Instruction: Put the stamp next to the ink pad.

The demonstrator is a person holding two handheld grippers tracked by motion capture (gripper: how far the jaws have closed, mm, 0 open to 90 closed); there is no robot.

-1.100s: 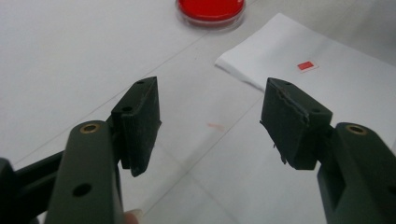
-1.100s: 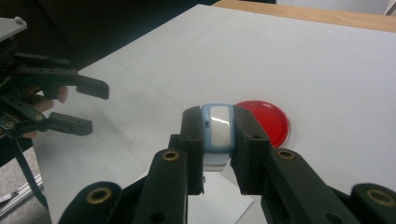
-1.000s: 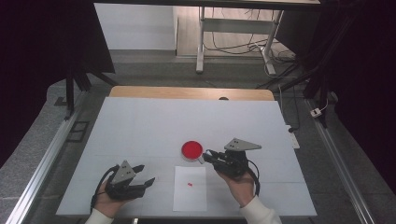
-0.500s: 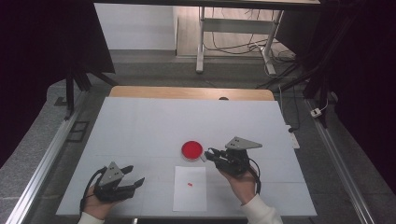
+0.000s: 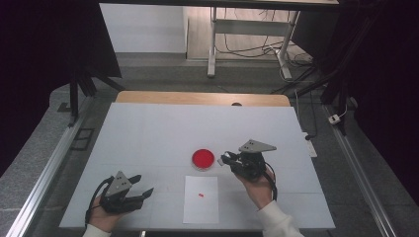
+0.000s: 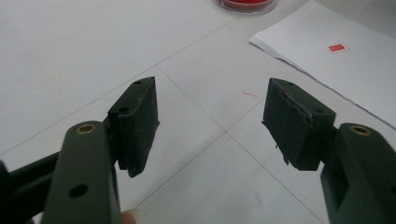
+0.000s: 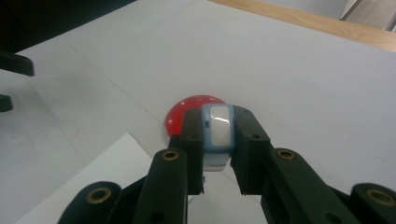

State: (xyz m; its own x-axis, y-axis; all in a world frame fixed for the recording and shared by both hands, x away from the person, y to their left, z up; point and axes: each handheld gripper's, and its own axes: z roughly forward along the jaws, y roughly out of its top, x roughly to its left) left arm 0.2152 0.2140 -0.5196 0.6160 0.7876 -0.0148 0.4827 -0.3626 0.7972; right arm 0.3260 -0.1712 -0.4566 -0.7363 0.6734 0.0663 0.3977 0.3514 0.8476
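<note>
My right gripper (image 5: pixel 225 159) is shut on a small blue and white stamp (image 7: pixel 218 128), held just right of a round red ink pad (image 5: pixel 203 158) and a little above the table. In the right gripper view, the pad (image 7: pixel 180 114) lies directly behind the stamp. A white sheet of paper (image 5: pixel 201 207) with a small red mark (image 5: pixel 201 194) lies in front of the pad. My left gripper (image 5: pixel 146 183) rests low at the near left, open, with nothing between its pads (image 6: pixel 135 123). It points toward the paper (image 6: pixel 355 70).
The white table top (image 5: pixel 148 133) ends in a wooden strip (image 5: pixel 197 98) at the far side. Metal rails (image 5: pixel 44 177) run along both sides. Dark curtains and a table frame with cables stand beyond the far edge.
My left gripper has drifted a little to the left along the near edge. The right gripper with the stamp has stayed in place.
</note>
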